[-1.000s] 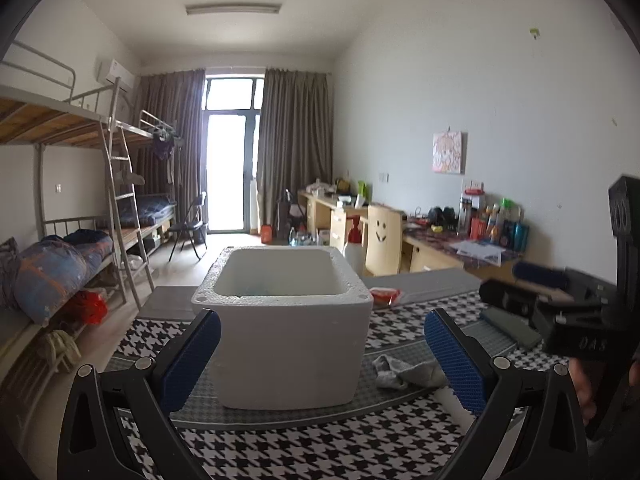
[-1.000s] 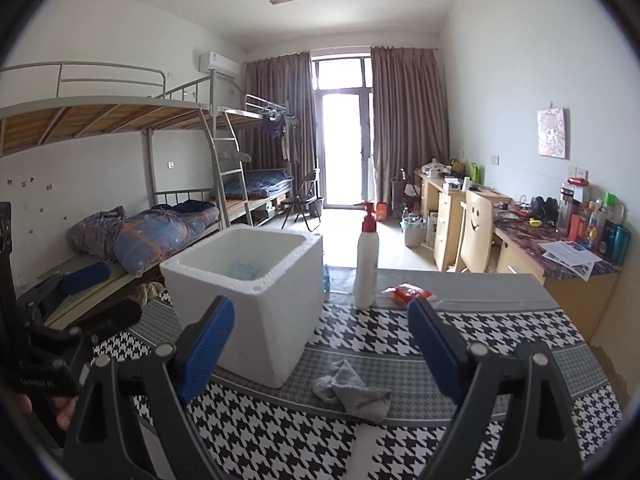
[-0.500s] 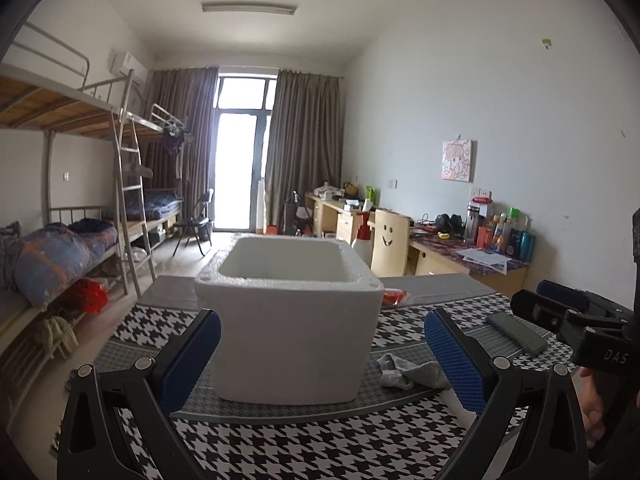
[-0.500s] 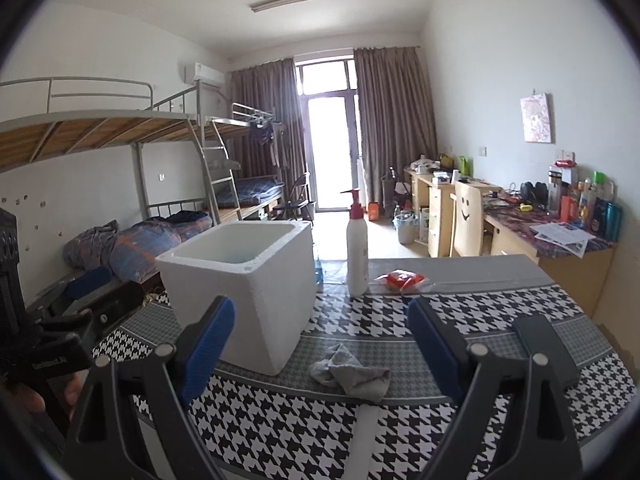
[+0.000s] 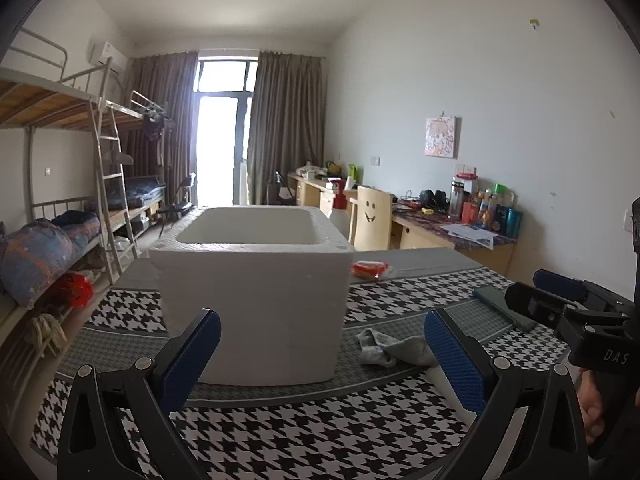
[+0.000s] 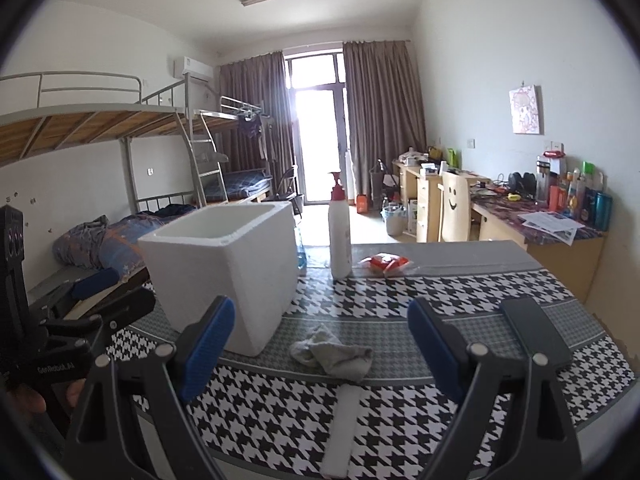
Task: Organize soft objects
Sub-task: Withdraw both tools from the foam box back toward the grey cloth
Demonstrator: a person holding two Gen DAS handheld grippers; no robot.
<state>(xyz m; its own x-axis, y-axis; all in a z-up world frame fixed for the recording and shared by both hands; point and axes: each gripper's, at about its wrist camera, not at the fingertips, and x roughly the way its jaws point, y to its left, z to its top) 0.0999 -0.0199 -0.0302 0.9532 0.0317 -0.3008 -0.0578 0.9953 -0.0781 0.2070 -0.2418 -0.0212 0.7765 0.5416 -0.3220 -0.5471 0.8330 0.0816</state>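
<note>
Hovering above a houndstooth-clothed worktop, the left tool and right tool both hang with jaws spread, empty. A crumpled grey cloth lies just beside a thick-walled white foam box. Nothing is gripped yet; next likely means pinching the limp cloth and dropping it into the box.

Tablecloth: black-and-white houndstooth with grey finer-check bands. Foam box: plain white. Crumpled sock: light grey. Pump bottle: white, red pump. Packet: red-orange. Flat case: dark grey-green. Gripper pads: blue, ribbed.
</note>
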